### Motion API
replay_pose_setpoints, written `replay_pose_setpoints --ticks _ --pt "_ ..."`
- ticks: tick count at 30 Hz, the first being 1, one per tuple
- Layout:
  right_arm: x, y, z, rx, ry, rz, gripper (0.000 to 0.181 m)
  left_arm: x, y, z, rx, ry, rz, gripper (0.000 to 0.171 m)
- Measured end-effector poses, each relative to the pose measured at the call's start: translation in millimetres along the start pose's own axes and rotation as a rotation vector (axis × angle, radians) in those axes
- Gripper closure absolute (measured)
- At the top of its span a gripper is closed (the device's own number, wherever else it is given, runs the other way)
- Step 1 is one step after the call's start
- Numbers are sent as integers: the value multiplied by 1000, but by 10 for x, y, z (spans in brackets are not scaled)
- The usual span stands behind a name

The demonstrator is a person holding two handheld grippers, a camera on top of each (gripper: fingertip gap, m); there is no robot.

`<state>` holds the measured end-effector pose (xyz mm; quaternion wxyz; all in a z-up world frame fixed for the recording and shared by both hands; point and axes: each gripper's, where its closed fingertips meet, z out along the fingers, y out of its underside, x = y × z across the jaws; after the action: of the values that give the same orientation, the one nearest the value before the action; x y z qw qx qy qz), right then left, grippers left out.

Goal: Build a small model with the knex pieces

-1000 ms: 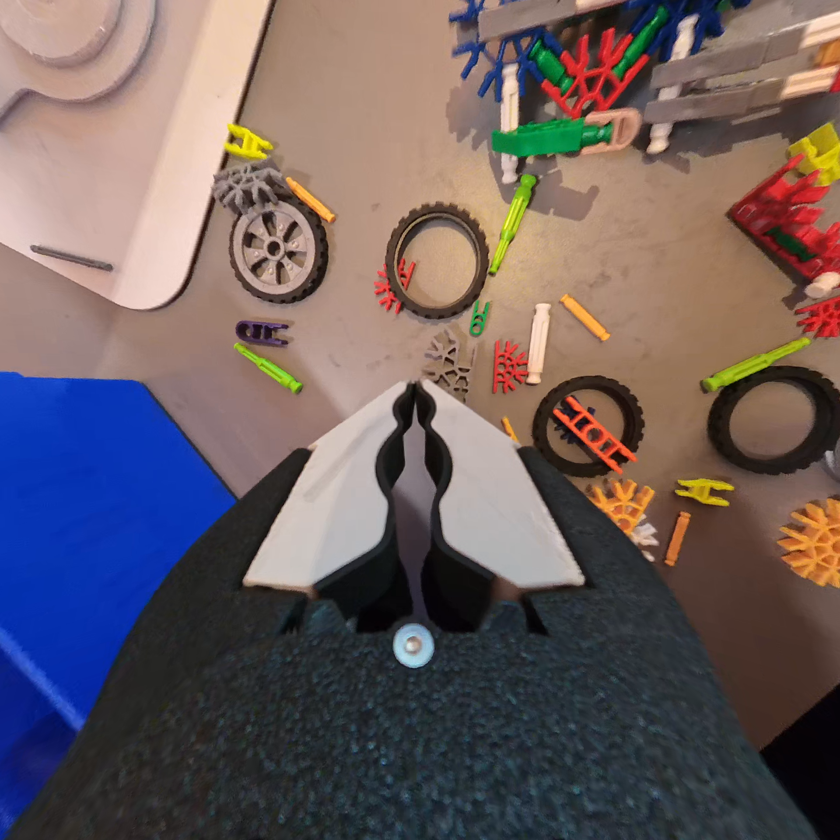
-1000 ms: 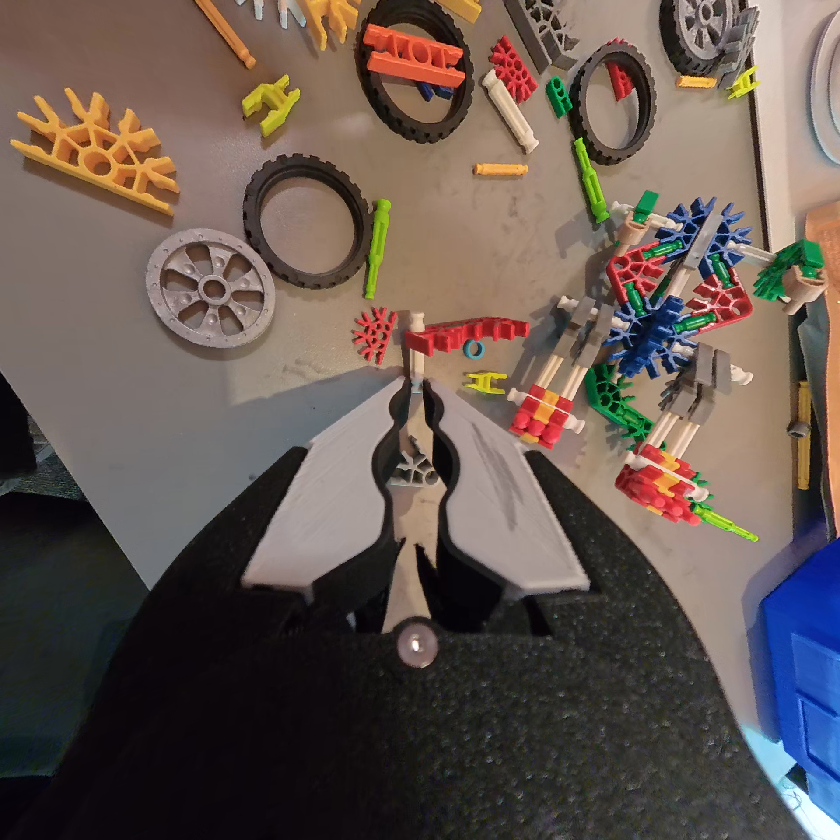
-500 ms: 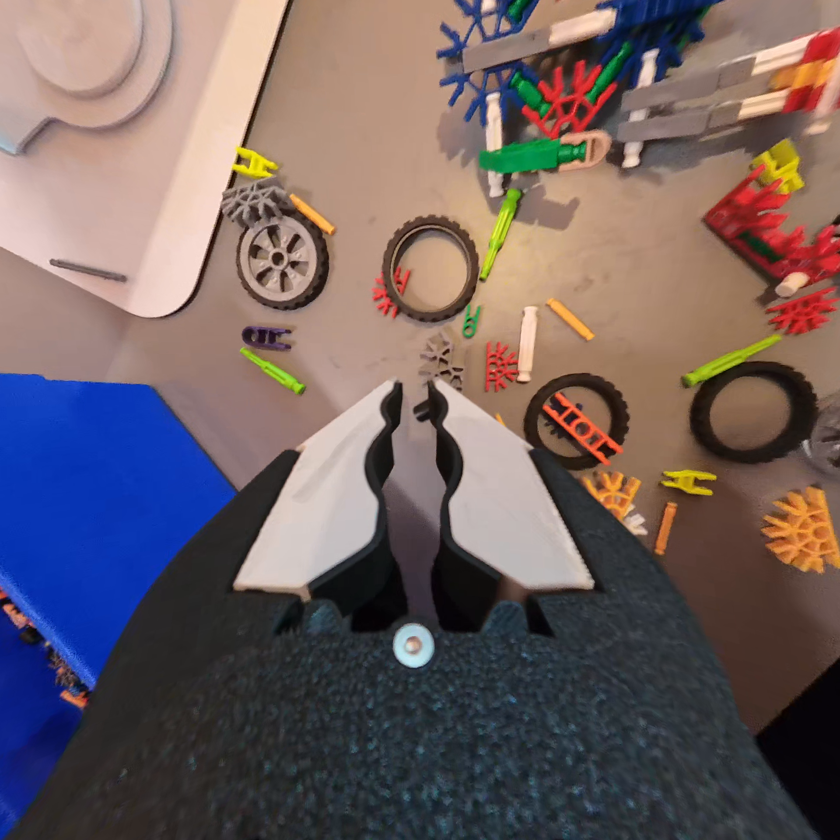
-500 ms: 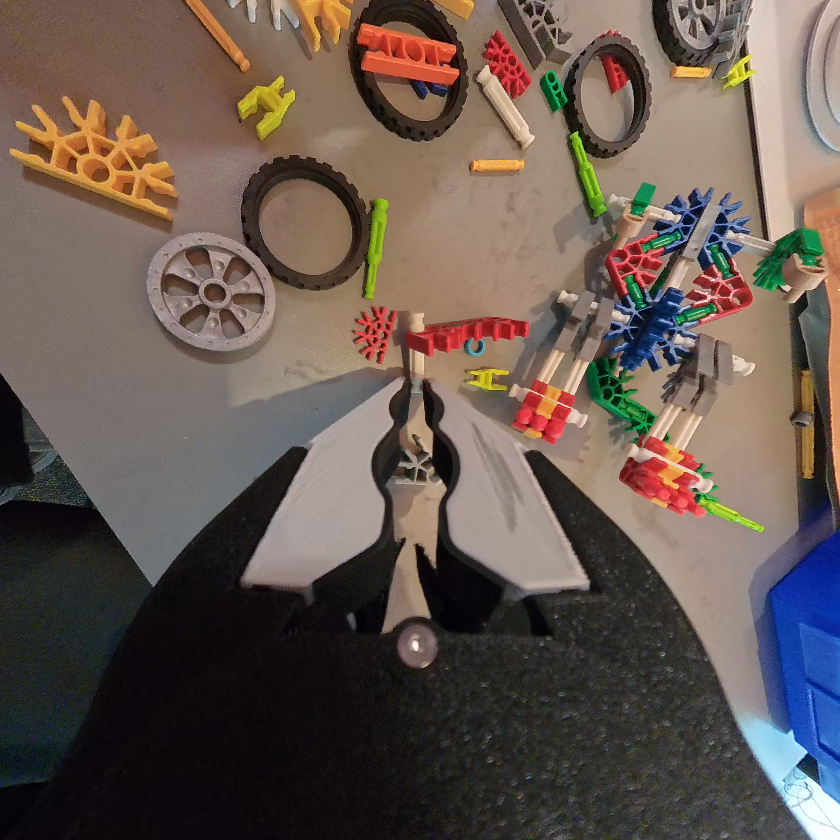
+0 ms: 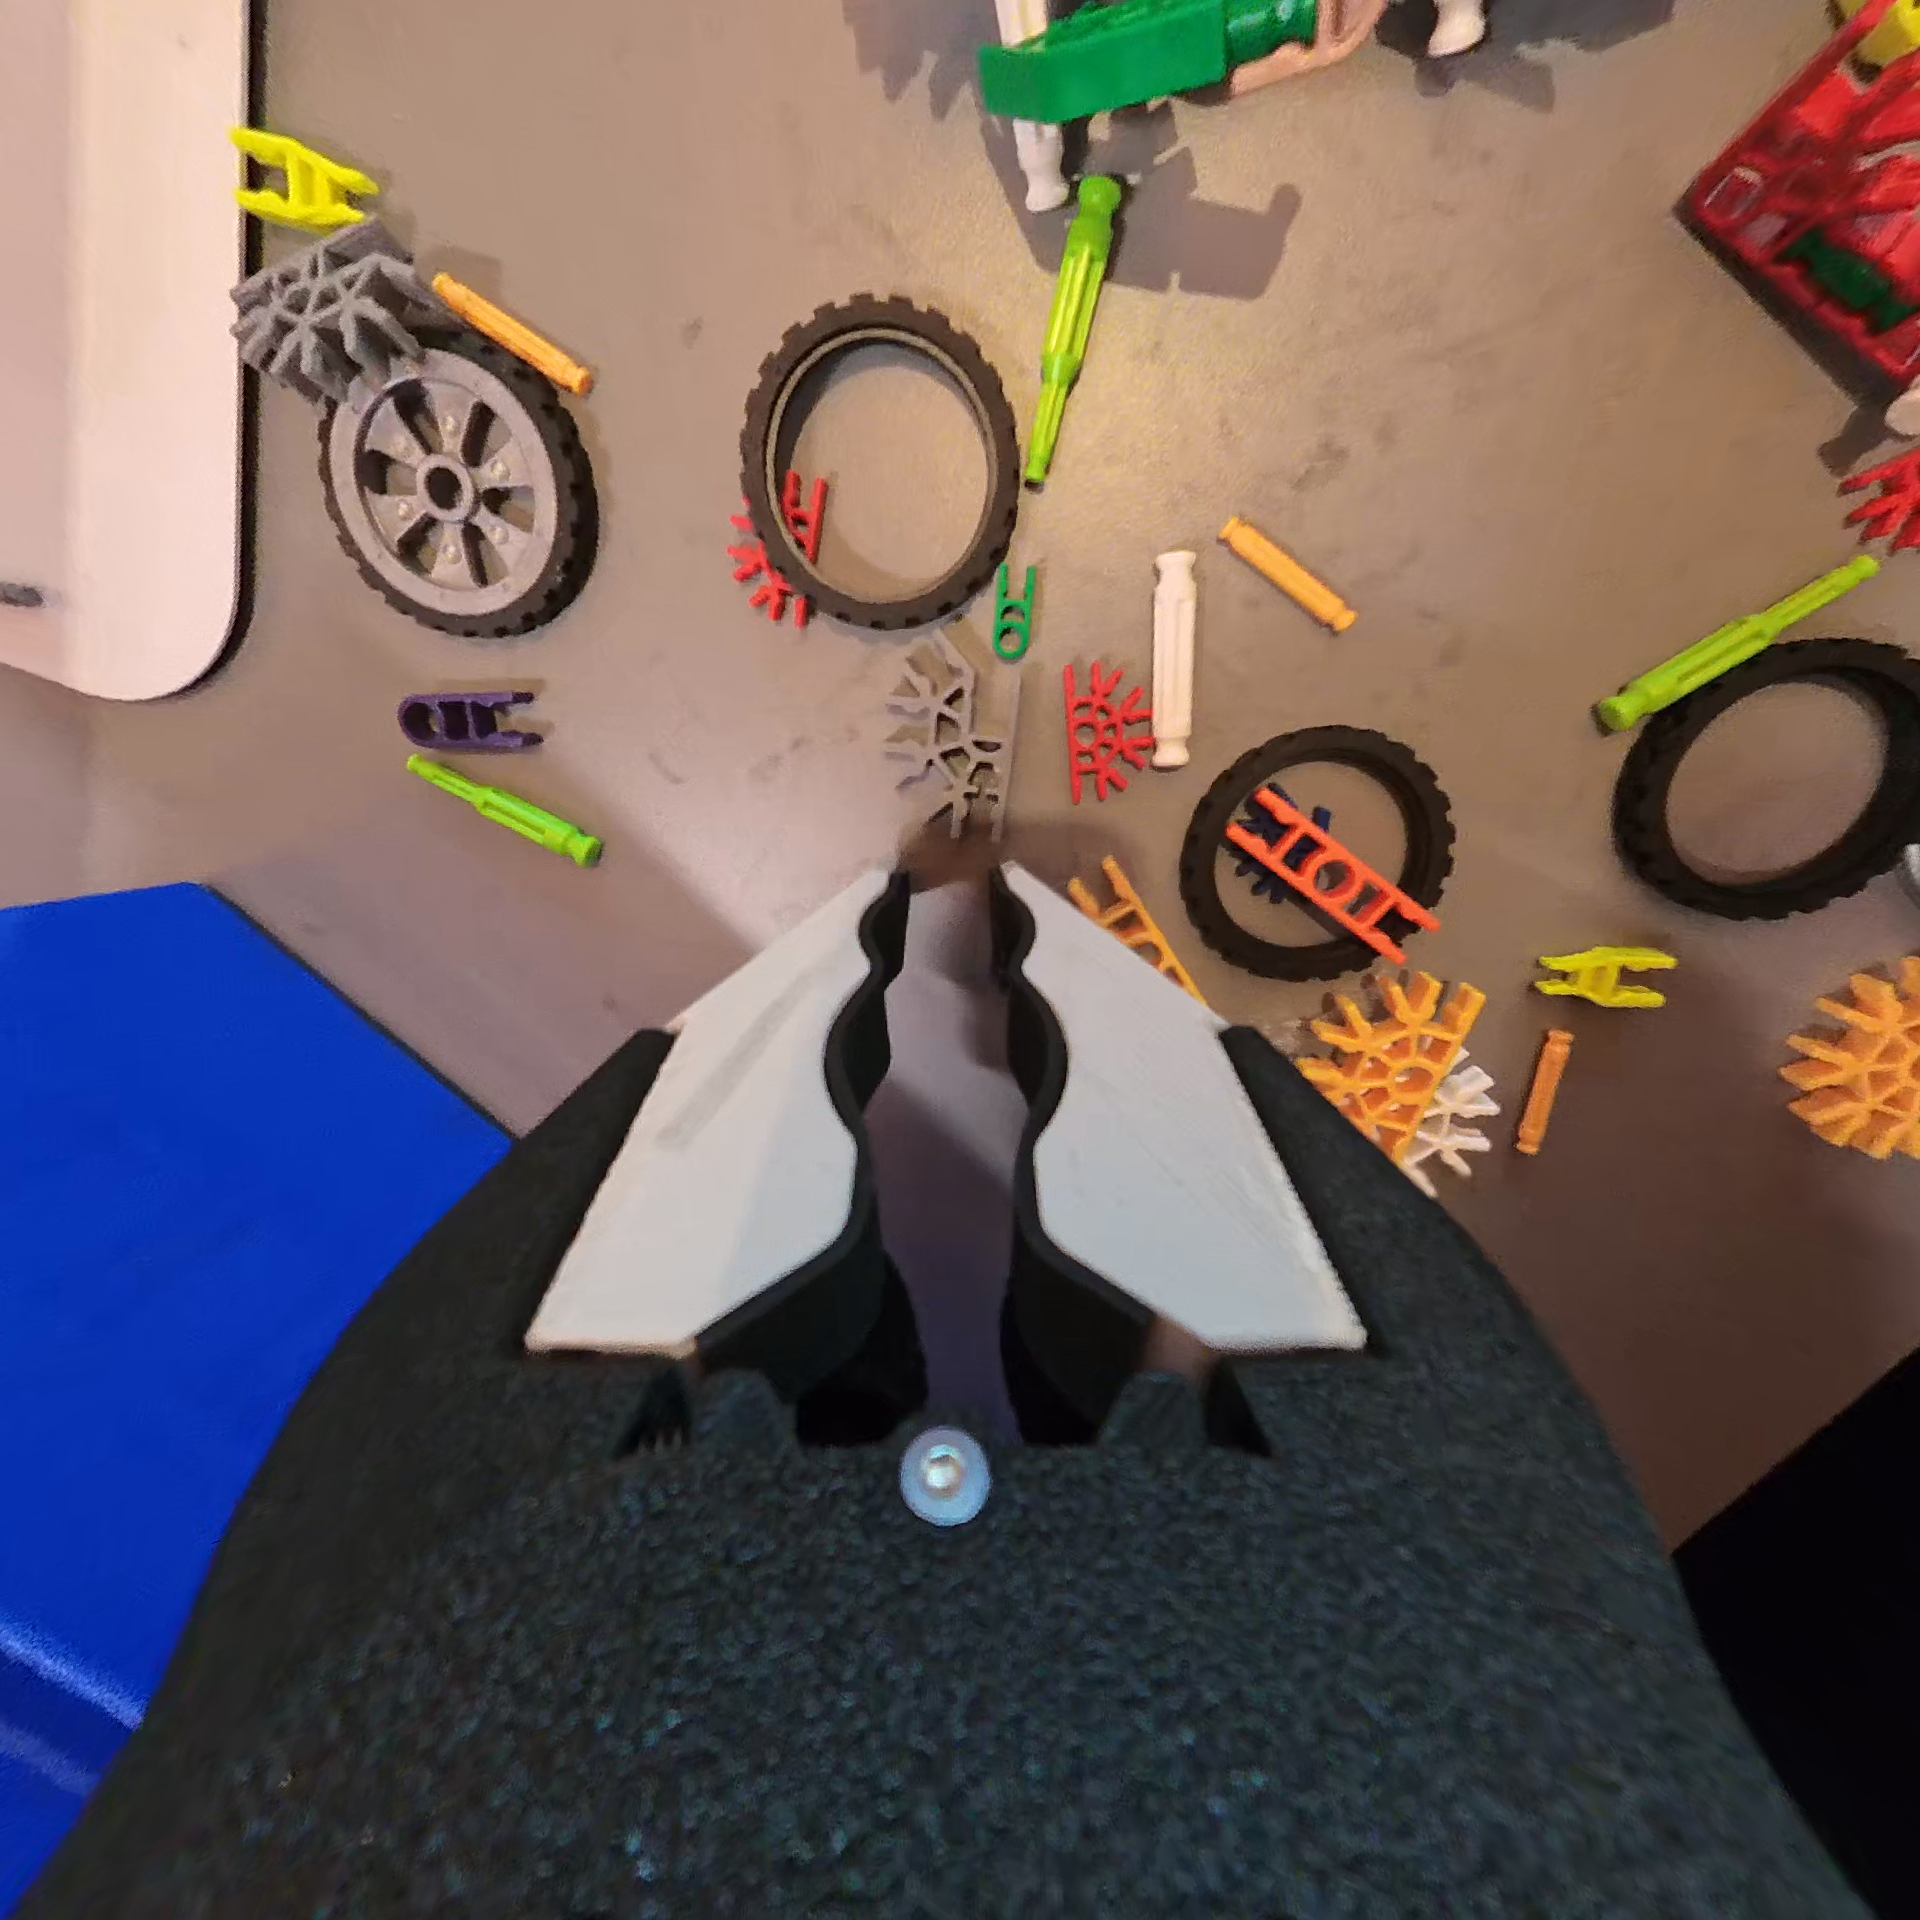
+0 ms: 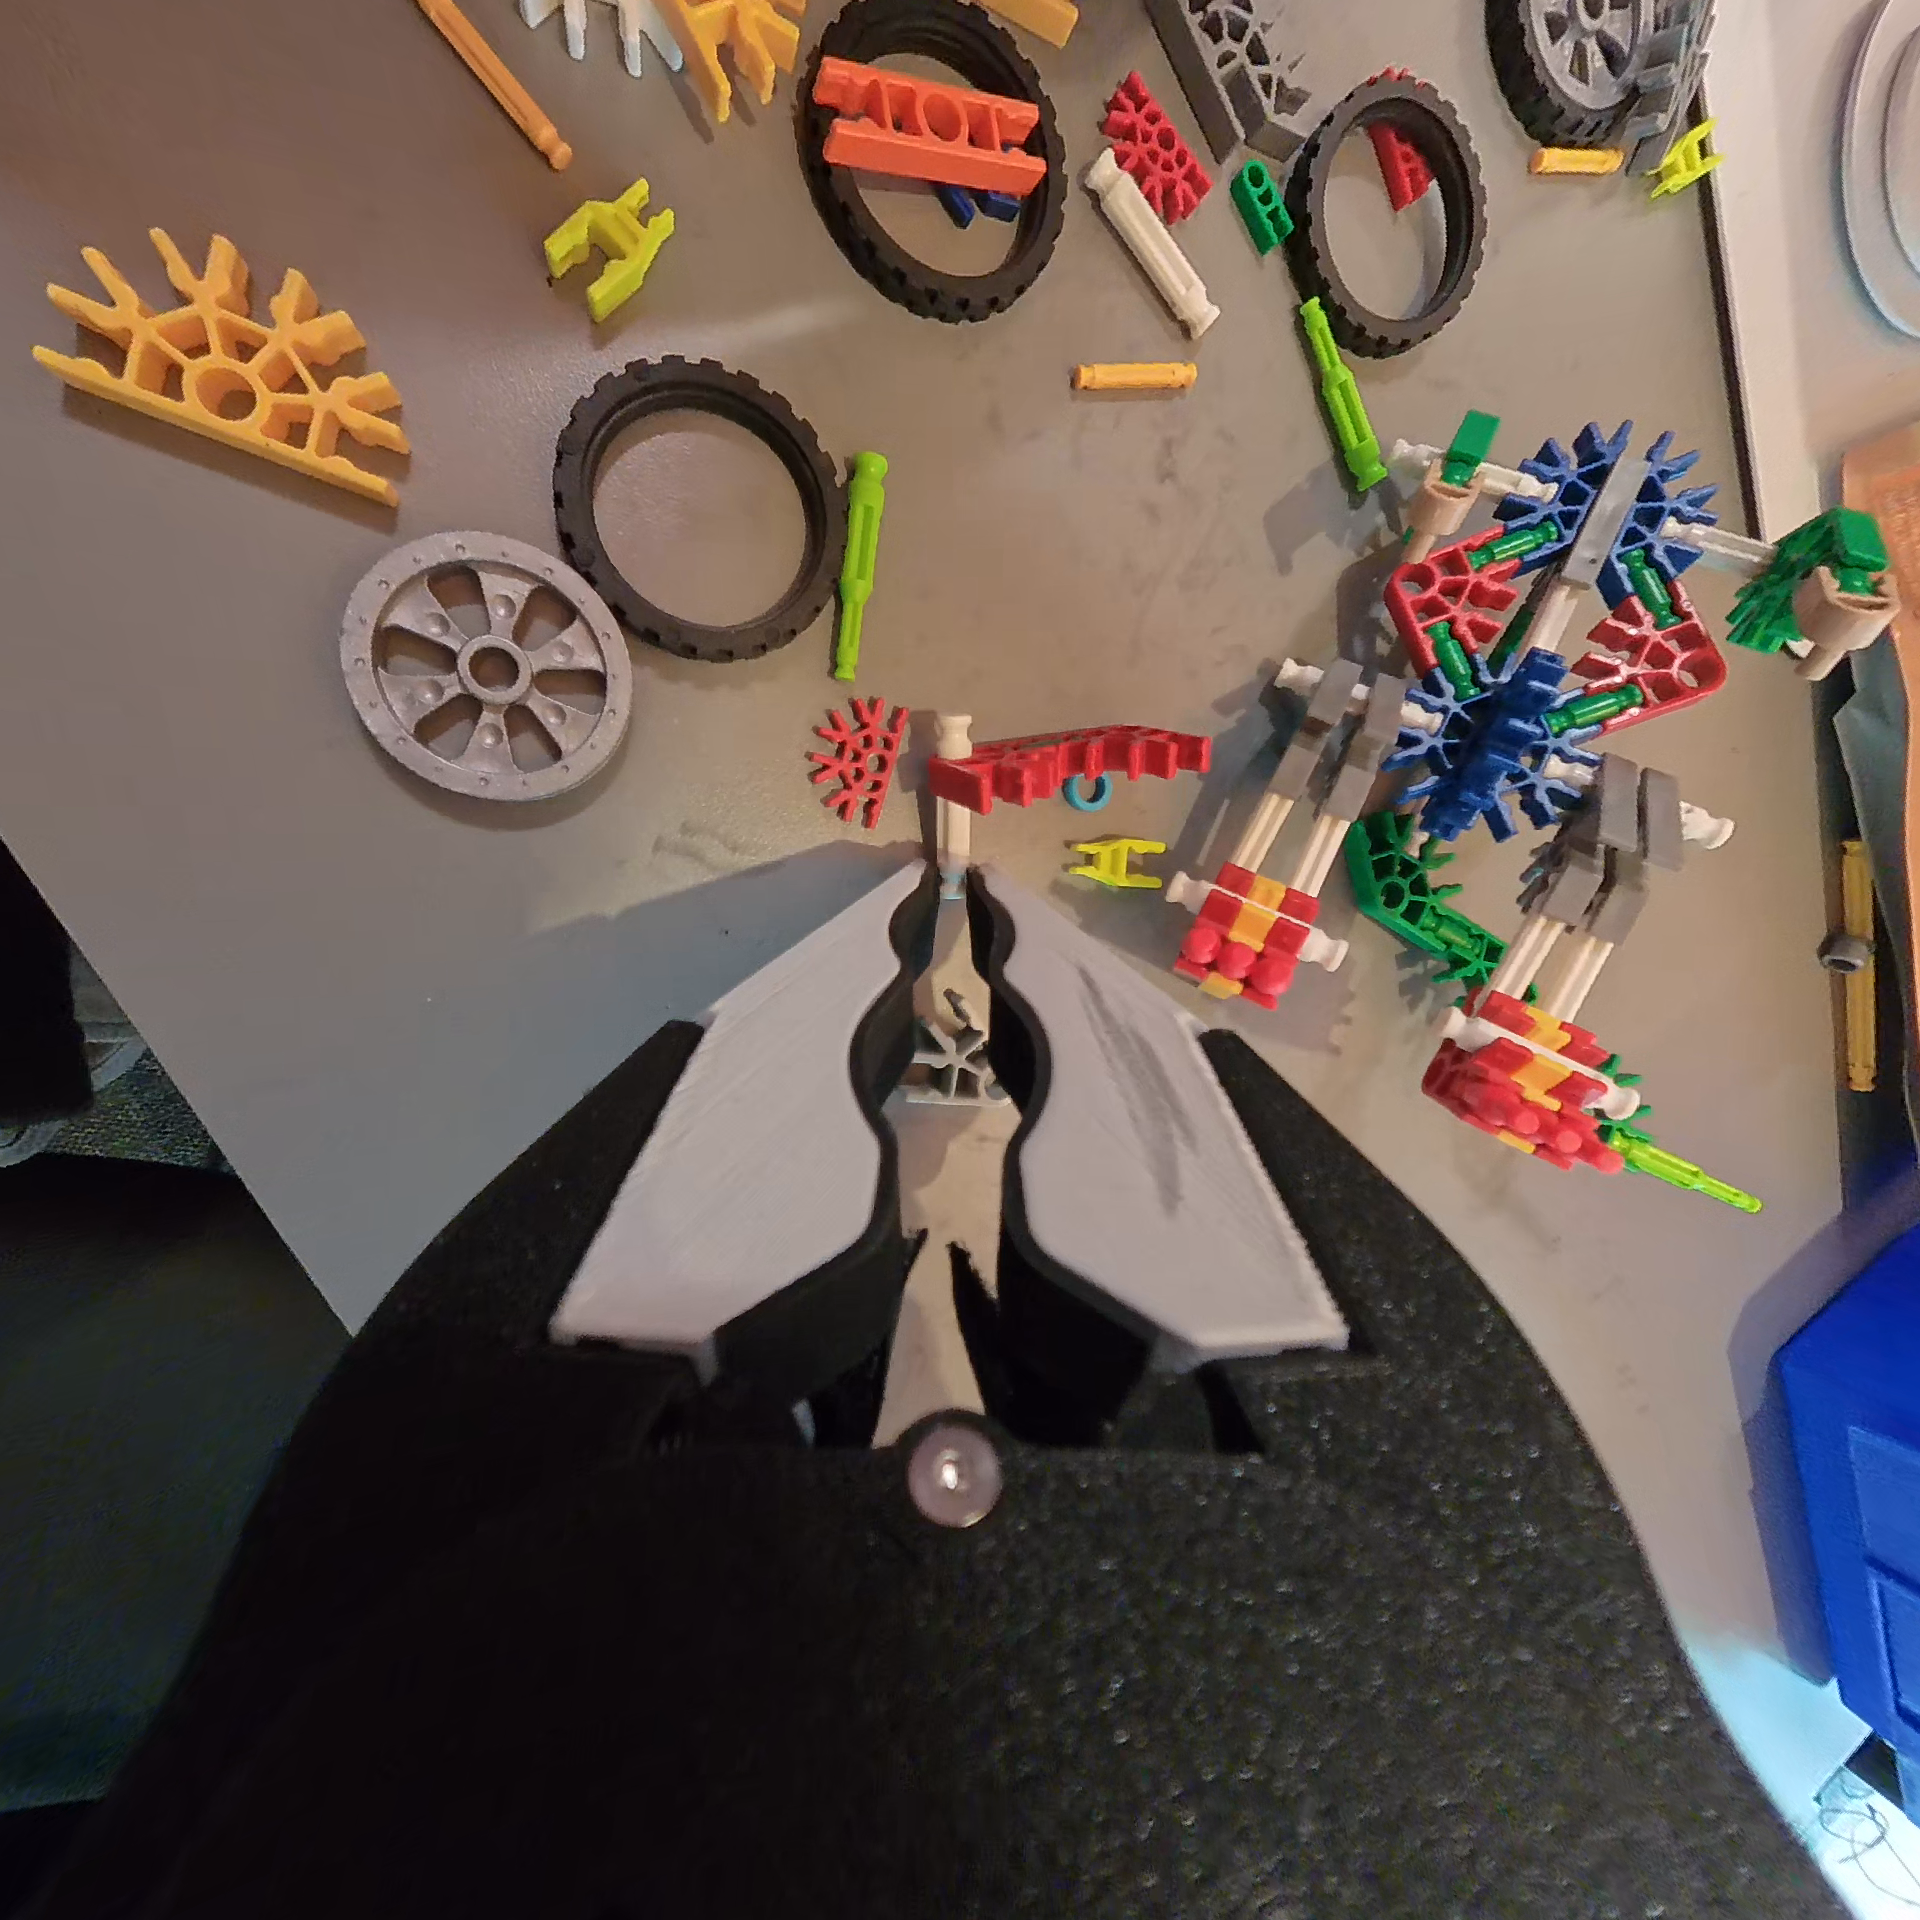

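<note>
Left wrist view: my left gripper [image 5: 945, 883] hangs over the bench [image 5: 665, 166], fingers parted by a narrow gap, holding nothing. Grey connector [image 5: 951, 743] lies just ahead of the tips; red connector [image 5: 1103, 730] and white rod [image 5: 1172, 660] beside it.

Right wrist view: my right gripper [image 6: 948, 883] has its fingers pinched on a white rod [image 6: 952, 790] carrying a red connector [image 6: 1070, 766]. A grey connector [image 6: 951, 1062] sits between the fingers farther back.

On the tabletop [image 5: 644, 177], a connector [image 5: 951, 743] lies just ahead of the left gripper [image 5: 945, 883]. A tyre [image 5: 881, 462] lies beyond it, a wheel [image 5: 457, 488] farther left, a bin [image 5: 156, 1195] nearest left.
</note>
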<state>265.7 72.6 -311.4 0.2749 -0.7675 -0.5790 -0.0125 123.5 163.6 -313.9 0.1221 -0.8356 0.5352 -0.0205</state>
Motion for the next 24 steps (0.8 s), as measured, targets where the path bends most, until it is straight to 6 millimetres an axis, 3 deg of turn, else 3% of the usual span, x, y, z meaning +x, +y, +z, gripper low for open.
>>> replay_pose_setpoints --ticks 20,24 --pt "-5 3 -2 10 -3 12 176 111 334 -193 -84 43 49 154" --pt "-4 0 1 11 -4 13 176 108 435 -125 -141 25 86 154"
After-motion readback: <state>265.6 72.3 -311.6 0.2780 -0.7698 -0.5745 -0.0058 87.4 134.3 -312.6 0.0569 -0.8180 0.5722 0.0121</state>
